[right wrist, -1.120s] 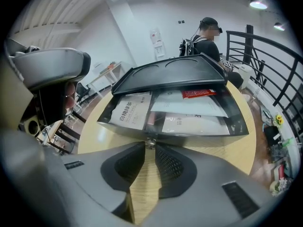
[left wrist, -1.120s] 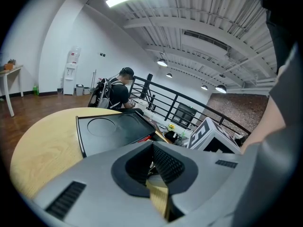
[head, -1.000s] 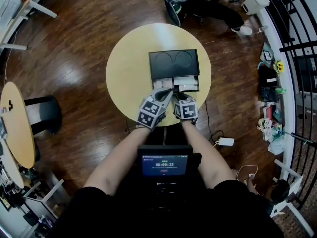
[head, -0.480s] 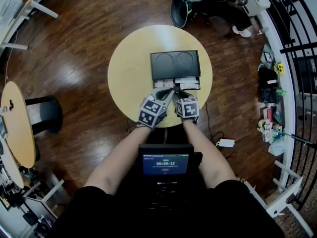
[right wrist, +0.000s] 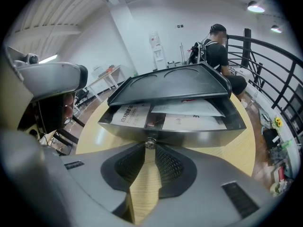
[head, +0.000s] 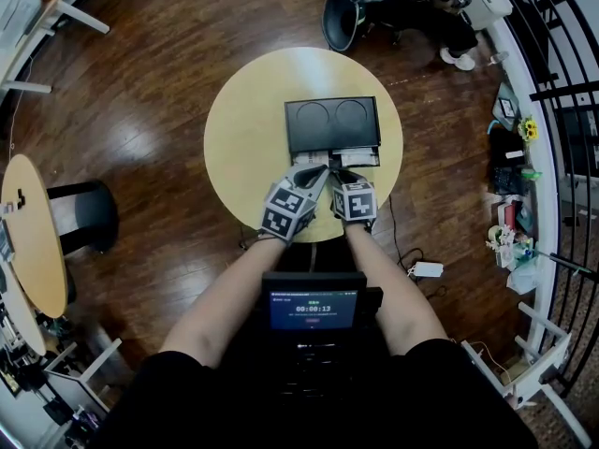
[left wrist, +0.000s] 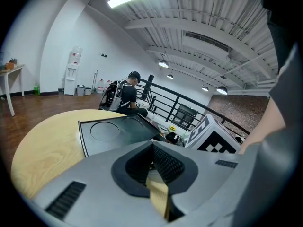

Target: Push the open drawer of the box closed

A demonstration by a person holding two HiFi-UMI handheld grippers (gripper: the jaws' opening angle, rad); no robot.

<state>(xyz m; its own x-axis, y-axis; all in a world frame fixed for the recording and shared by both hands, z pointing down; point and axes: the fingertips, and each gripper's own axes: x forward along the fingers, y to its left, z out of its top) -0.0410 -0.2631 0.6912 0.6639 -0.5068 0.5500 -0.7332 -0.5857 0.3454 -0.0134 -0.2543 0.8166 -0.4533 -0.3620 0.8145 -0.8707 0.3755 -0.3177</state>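
Your right hand-held gripper pinched the small metal knob at the very tips of its jaws, which stood only a narrow slit apart. The knob sat on the front wall of the drawer. That drawer stood part-way out of the black box, on the box's 6 o'clock side in the head view. Printed papers lay inside it, side by side. The box rested on the round yellow bench, a little past the centre toward 1 o'clock. Its flat top carried two round recesses.

Your left hand-held gripper had its jaws pressed together with nothing between them. It came in from 7 o'clock, and its tips were just beside the right gripper's, near the drawer's front. Whether they touched the drawer could not be told. In the left gripper view, the marker cube of your right gripper showed at 3 o'clock. A seated person was visible well beyond the bench at 12 o'clock.
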